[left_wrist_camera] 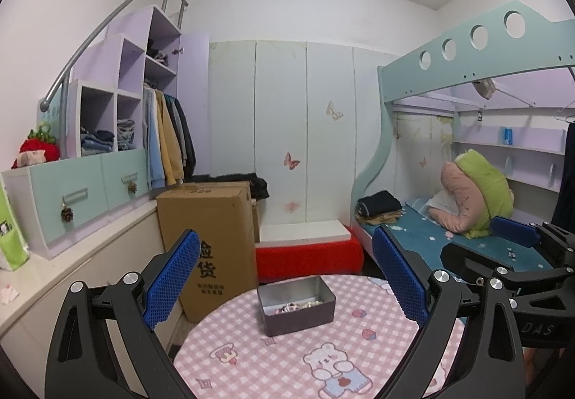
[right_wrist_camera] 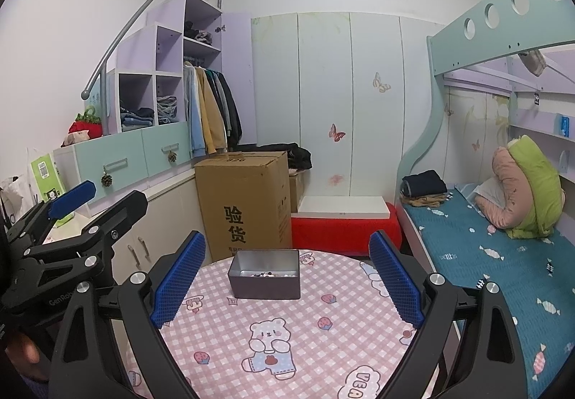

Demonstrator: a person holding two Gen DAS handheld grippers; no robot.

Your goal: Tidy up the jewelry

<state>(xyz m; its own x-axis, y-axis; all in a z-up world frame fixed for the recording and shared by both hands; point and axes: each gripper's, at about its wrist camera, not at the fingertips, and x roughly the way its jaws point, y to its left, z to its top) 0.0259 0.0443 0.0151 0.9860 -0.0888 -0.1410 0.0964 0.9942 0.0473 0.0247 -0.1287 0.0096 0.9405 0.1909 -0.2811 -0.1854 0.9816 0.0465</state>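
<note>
Hovering above a round worktop [right_wrist_camera: 287, 345] draped in a pink gingham cloth printed with cartoon bears, two handheld grippers frame a small grey metal tin [right_wrist_camera: 264, 278] in a child's pastel bedroom. The left gripper [left_wrist_camera: 287, 276] and the right gripper [right_wrist_camera: 287, 276] both hang clear of the surface, their fingers [right_wrist_camera: 178, 282] spread wide and holding nothing.

The tin, a rectangular, straight-walled box with a dull metallic sheen and no lid in sight, sits open toward the far edge of the worktop. Inside lies the jewelry [left_wrist_camera: 294, 306], a loose scatter of small beads and pale, pearl-like pieces gathered along the bottom; individual items are too small to tell apart. Nothing else rests on the cloth, so the sorting seems barely begun or just finished; the pictures alone do not settle which.

Each finger carries a blue pad with a fine, waffle-like grid, a texture apparently meant to grip small, slippery objects. The black linkage arms behind them are rigid, with bright metal pivot bolts.

Held apart and level on either side of the tin, the two tools appear staged for a reach into the box. Tiny smooth beads against hard metal walls would likely call for a careful pinch.

A tall cardboard box [right_wrist_camera: 248, 201] stands just beyond the worktop, and a bed [right_wrist_camera: 485, 262] with a blue candy-print cover runs along the right.
</note>
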